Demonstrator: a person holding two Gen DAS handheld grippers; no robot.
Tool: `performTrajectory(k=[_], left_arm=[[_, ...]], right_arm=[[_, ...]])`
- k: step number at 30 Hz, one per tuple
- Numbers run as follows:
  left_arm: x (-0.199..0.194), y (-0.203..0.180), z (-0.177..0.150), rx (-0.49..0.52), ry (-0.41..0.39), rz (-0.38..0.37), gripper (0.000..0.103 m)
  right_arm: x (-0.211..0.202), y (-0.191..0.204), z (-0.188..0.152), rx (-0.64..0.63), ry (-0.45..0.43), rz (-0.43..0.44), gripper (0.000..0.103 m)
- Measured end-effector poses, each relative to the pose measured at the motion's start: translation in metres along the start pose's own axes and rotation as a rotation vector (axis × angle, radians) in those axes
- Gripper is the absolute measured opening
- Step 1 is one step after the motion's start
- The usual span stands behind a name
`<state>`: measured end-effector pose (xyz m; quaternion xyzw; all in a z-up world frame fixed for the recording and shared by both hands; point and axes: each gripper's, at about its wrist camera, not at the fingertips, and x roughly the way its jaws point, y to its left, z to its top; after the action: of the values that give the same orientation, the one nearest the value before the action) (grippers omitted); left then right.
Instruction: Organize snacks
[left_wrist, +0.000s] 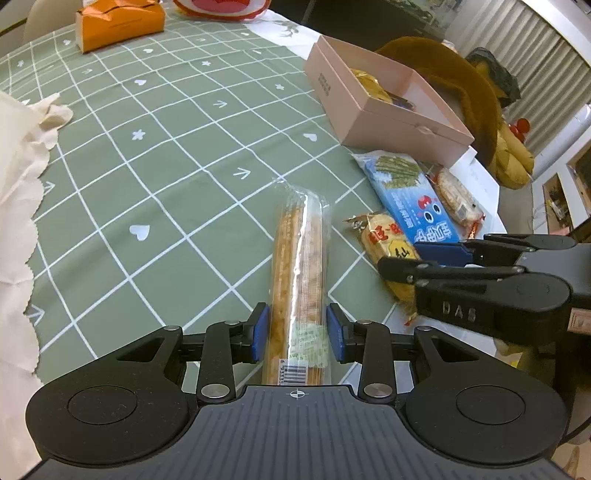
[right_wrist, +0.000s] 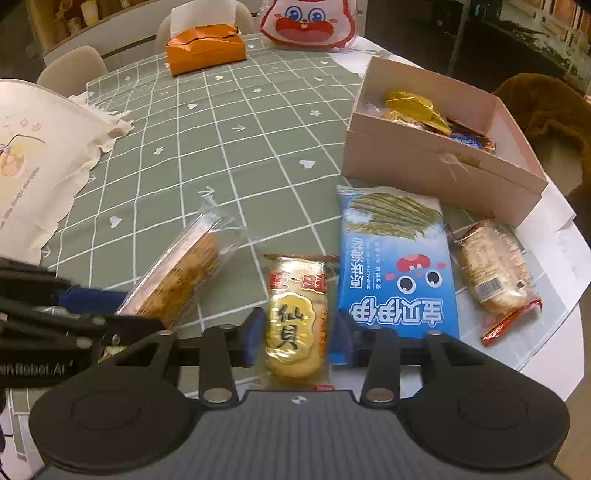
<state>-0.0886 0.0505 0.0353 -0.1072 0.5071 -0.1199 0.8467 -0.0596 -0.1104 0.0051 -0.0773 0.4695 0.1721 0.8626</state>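
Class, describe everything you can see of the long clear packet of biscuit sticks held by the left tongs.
The long clear packet is a slim see-through plastic sleeve of golden-brown sticks, with a barcode and a pale green label at its near end and a crimped seal at the far end. The left tongs grip it near the barcode end, blue pads pressing both sides. It points away over the green checked tablecloth, left of the other snacks. Whether its far end rests on the cloth is unclear.

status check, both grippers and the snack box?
Left gripper shut on long cracker pack. Right gripper shut on yellow rice cracker. Pink box open, partly filled; blue seaweed pack lies before it.
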Motion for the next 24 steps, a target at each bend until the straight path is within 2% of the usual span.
performTrajectory(k=[4, 13, 19, 24], left_arm=[[0.005, 0.002, -0.002, -0.02, 0.017, 0.0, 0.04], [0.007, -0.01, -0.005, 0.053, 0.011, 0.03, 0.039], [0.007, -0.014, -0.01, 0.042, -0.017, 0.06, 0.039], [0.007, -0.025, -0.019, 0.053, -0.061, 0.124, 0.038]], right_arm=[[-0.001, 0.001, -0.001, 0.006, 0.016, -0.012, 0.034], [-0.002, 0.004, -0.01, 0.006, 0.02, -0.014, 0.034], [-0.008, 0.001, -0.015, 0.022, 0.017, 0.0, 0.034], [-0.018, -0.006, -0.022, 0.048, 0.006, 0.007, 0.034]])
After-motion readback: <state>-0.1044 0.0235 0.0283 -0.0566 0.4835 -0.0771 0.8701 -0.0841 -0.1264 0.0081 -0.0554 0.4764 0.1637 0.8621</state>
